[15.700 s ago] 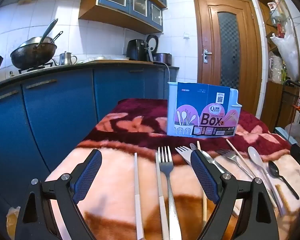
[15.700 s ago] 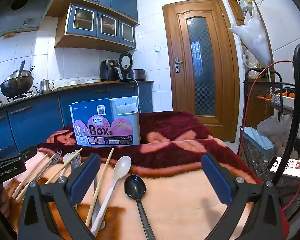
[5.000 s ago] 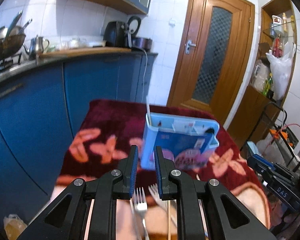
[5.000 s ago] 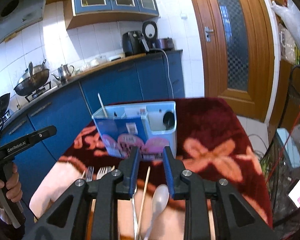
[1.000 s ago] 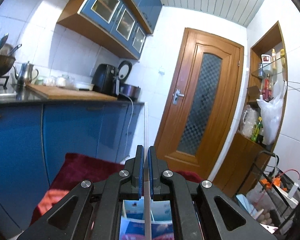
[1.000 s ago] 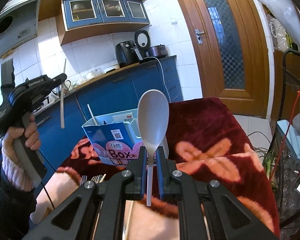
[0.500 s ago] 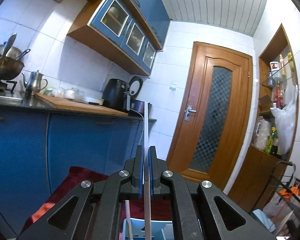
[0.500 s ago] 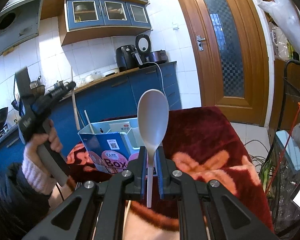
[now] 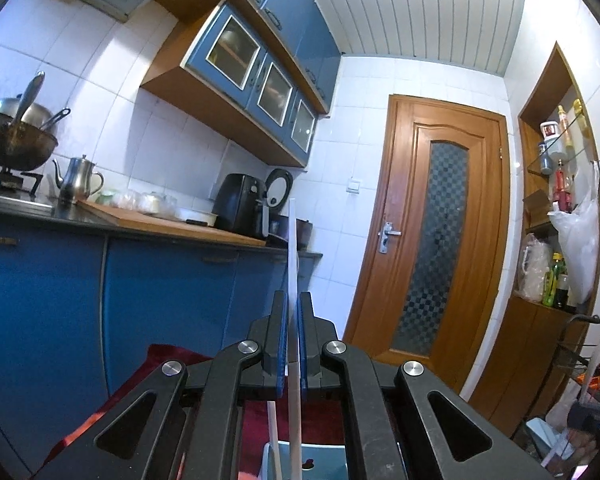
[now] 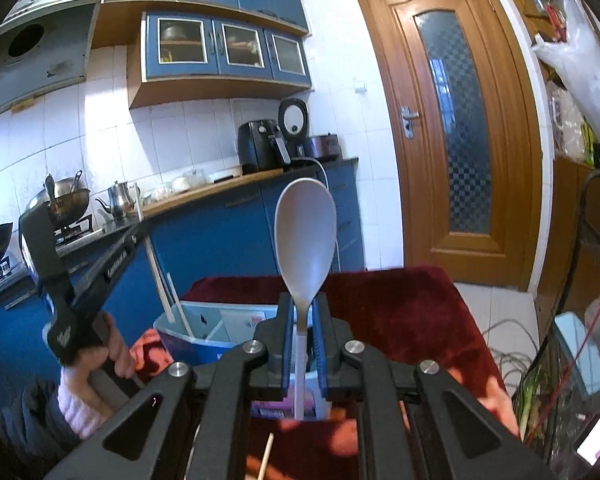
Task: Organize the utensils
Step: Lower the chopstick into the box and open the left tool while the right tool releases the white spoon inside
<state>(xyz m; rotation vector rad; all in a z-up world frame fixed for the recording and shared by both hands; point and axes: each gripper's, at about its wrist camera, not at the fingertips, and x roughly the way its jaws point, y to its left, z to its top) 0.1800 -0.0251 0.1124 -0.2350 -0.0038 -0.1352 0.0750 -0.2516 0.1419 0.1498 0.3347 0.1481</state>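
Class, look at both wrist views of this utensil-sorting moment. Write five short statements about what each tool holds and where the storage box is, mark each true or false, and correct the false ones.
1. The right tool grips a pale spoon with its bowl pointing up. True.
2. The left tool is empty. False: it is shut on a white chopstick that stands upright between its pads.
3. The blue utensil box sits on the dark red cloth. True.
4. The wooden door stands wide open. False: it is closed.
5. Another chopstick already stands in the box. True.
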